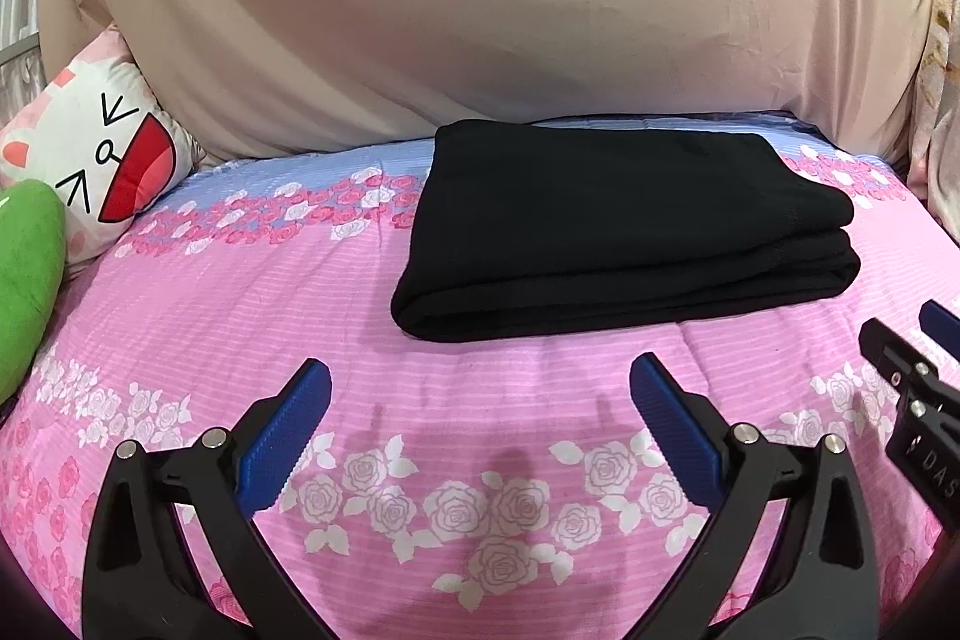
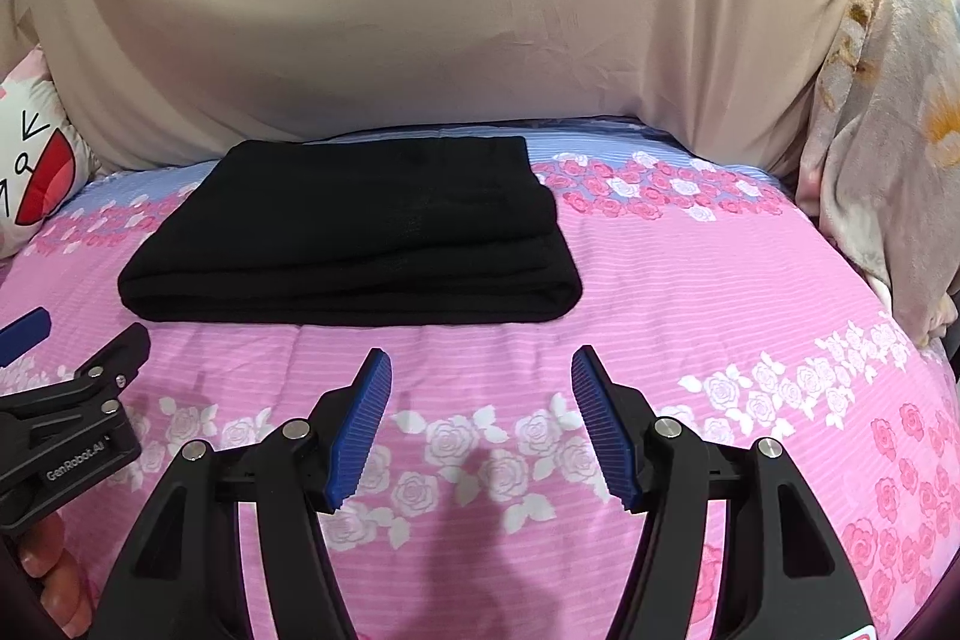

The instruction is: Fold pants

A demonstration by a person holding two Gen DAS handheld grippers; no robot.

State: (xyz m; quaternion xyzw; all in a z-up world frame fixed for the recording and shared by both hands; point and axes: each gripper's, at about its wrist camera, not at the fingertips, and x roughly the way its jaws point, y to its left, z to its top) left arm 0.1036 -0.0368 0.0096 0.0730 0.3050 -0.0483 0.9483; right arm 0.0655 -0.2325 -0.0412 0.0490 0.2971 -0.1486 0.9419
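I see the black pants (image 1: 624,226) lying folded into a thick rectangle on the pink floral bed (image 1: 420,460), toward its far edge, just short of the beige cloth (image 1: 480,10) draped behind. My left gripper (image 1: 480,388) hangs over the near part of the bed with its jaws spread wide and nothing between them. My right gripper (image 2: 480,376) sits beside it, jaws likewise apart and empty (somewhat narrower than the left's). Neither touches the pants. A cat pillow (image 1: 90,148) and something green (image 1: 24,280) sit at the bed's left edge, and flowered fabric (image 2: 888,130) hangs at the right.
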